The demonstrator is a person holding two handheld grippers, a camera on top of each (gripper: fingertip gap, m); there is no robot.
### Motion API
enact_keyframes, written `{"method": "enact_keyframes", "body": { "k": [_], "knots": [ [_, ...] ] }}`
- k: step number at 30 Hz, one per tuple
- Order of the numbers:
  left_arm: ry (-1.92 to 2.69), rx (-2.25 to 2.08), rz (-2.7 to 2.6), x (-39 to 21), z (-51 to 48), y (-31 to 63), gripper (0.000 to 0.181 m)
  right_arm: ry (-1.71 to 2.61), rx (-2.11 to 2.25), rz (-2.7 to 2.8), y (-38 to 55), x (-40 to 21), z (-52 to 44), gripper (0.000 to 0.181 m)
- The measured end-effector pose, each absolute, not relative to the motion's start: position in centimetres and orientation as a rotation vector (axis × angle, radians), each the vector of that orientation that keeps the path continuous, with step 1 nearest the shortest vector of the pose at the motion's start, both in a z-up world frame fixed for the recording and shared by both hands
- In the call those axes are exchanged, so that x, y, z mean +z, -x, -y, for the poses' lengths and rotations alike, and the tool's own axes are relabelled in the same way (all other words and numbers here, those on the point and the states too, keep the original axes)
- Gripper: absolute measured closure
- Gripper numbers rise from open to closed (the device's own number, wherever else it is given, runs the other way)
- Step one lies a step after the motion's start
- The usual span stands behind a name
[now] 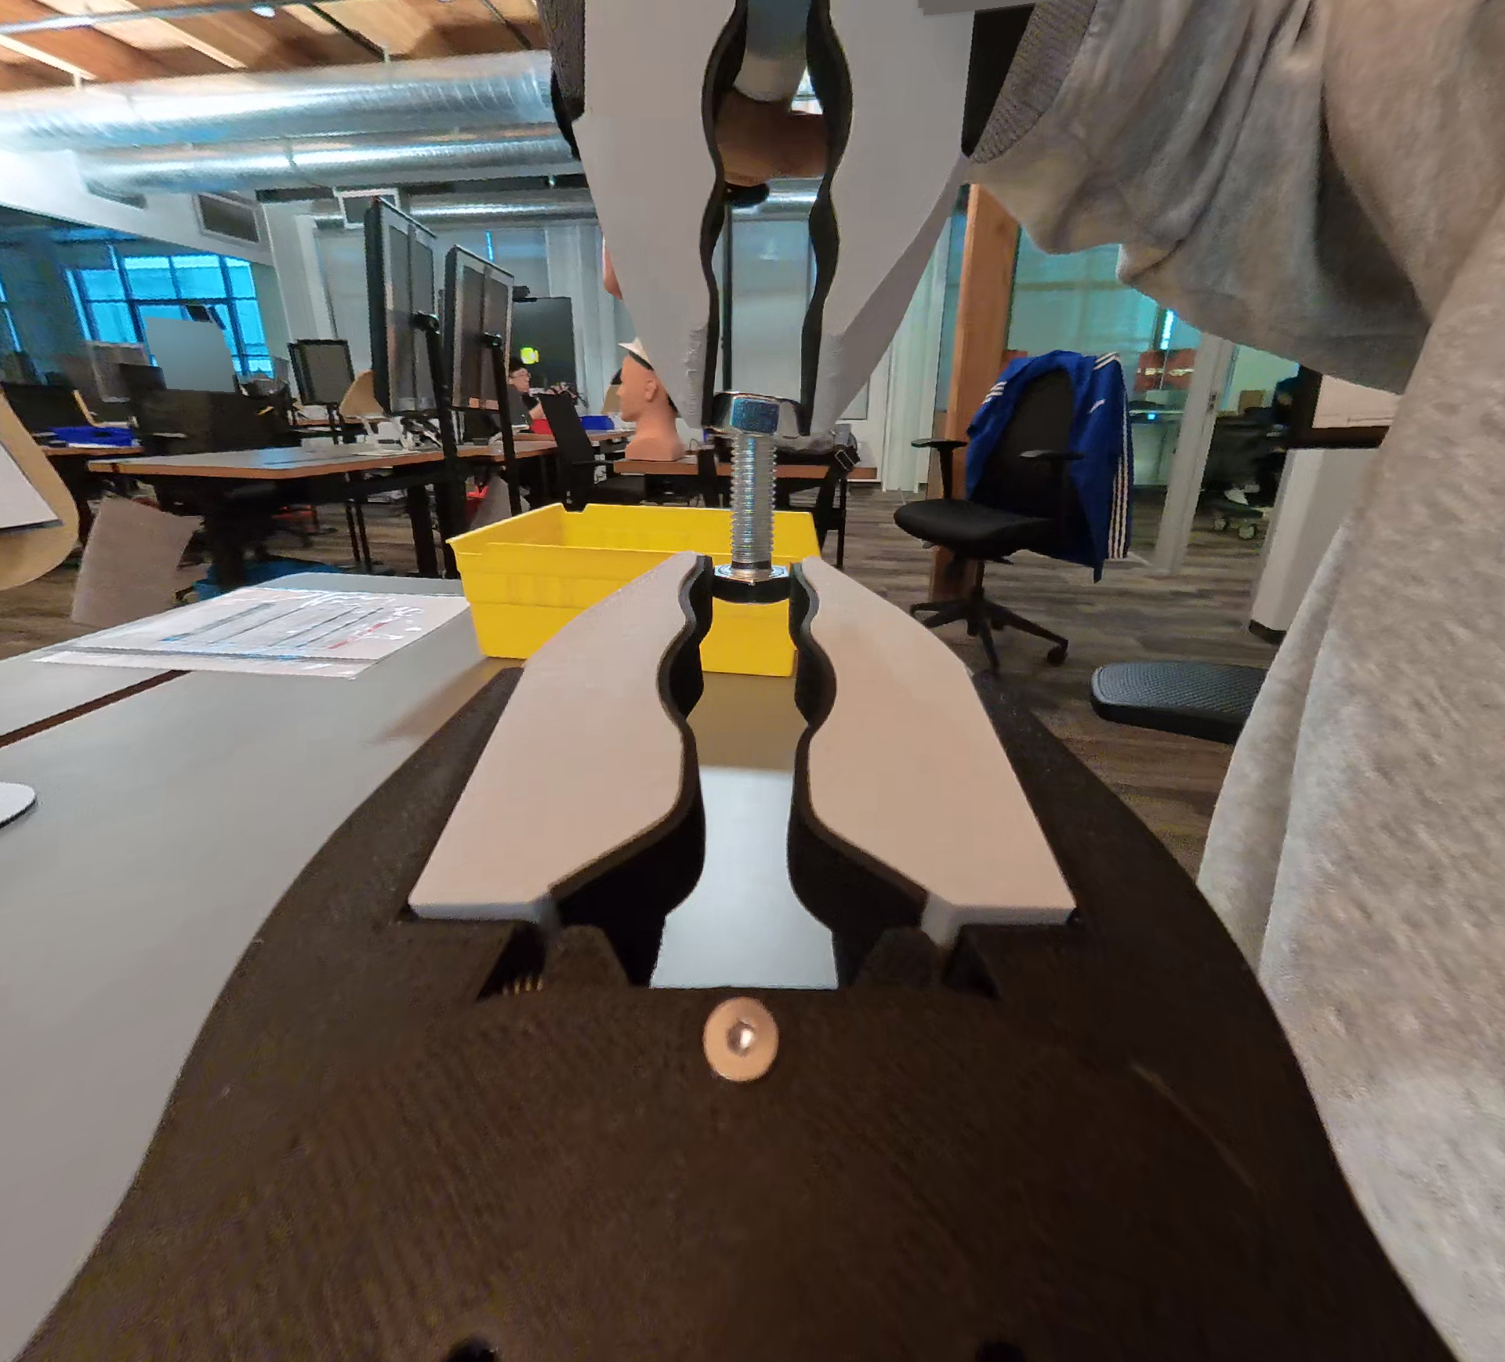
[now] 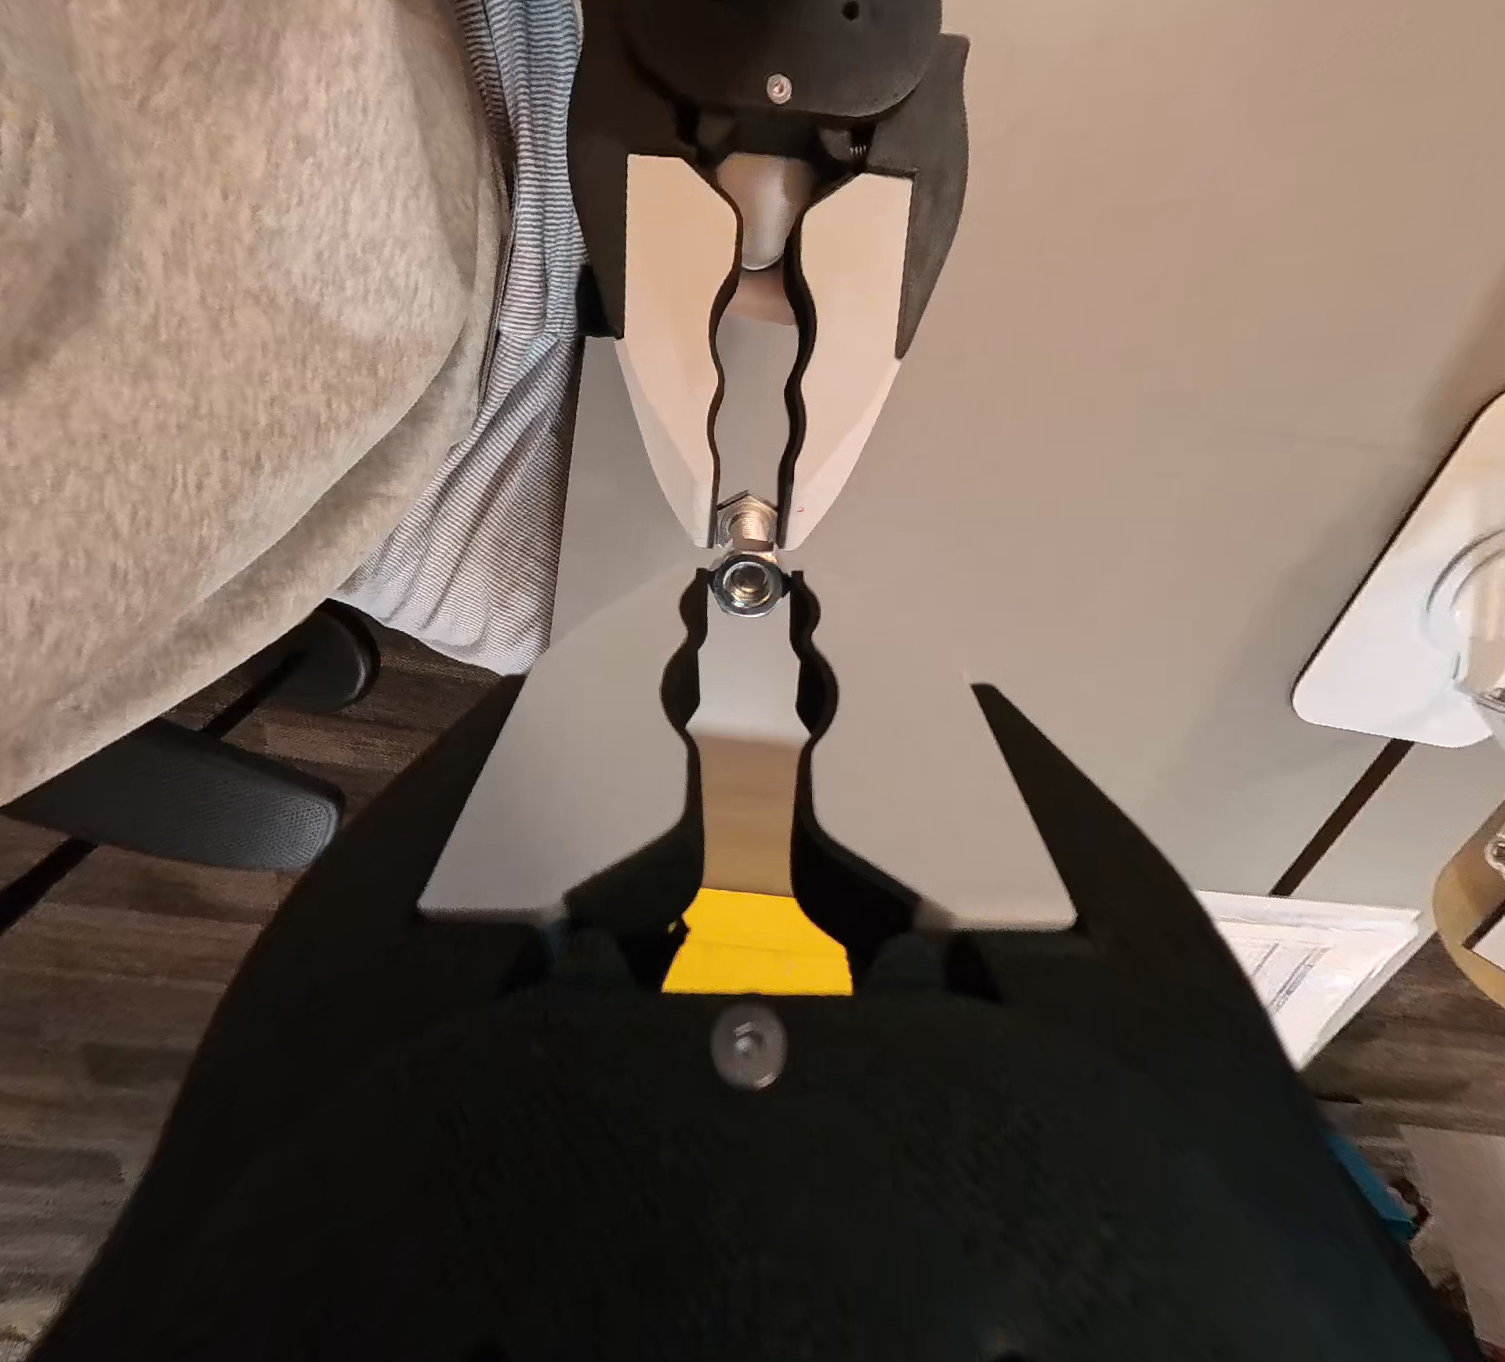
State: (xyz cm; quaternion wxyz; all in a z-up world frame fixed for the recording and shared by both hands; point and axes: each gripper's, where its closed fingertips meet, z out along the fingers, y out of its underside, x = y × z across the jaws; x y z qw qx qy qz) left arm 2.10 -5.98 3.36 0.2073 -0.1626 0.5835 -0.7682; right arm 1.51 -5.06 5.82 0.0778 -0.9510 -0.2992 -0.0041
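In the left wrist view my left gripper (image 1: 749,577) is shut on a silver hex nut (image 1: 749,572) at its fingertips. A threaded silver bolt (image 1: 753,500) stands upright out of the nut. My right gripper (image 1: 753,419) comes down from above and is shut on the bolt's head. In the right wrist view my right gripper (image 2: 745,583) pinches the bolt head (image 2: 745,588) end-on. Just beyond it, the left gripper (image 2: 745,520) holds the nut (image 2: 743,518). Both are held in the air over a grey table (image 1: 163,793).
A yellow plastic bin (image 1: 570,565) sits on the table just beyond the bolt, with a printed sheet (image 1: 269,626) to its left. A grey-sleeved arm (image 1: 1303,264) fills the right. An office chair with a blue jacket (image 1: 1026,459) stands behind. A white base (image 2: 1401,590) lies on the table. Less than 4 cm separates the two grippers' tips.
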Motion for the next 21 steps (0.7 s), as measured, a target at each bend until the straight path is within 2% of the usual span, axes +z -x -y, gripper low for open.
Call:
{"method": "enact_keyframes", "body": {
  "k": [3, 6, 11, 21],
  "knots": [
    [0.459, -2.142, -1.616, 3.4, 5.8, -1.9, 0.162, 2.828, -0.028, 0.898, -1.3, 5.9, 4.8, 0.162],
    [0.457, -2.124, -1.625, 3.3, 5.7, -1.8, 0.162, 2.806, -0.047, 0.913, -1.1, 6.0, 4.6, 0.151],
    [0.479, -2.137, -1.622, 3.2, 5.4, -1.4, 0.162, 2.731, -0.078, 0.906, -1.0, 6.7, 3.9, 0.145],
    [0.603, -2.135, -1.613, 2.2, 3.9, -2.4, 0.162, 2.481, -0.104, 0.839, -0.9, 7.1, 3.3, 0.144]
  ]
}}
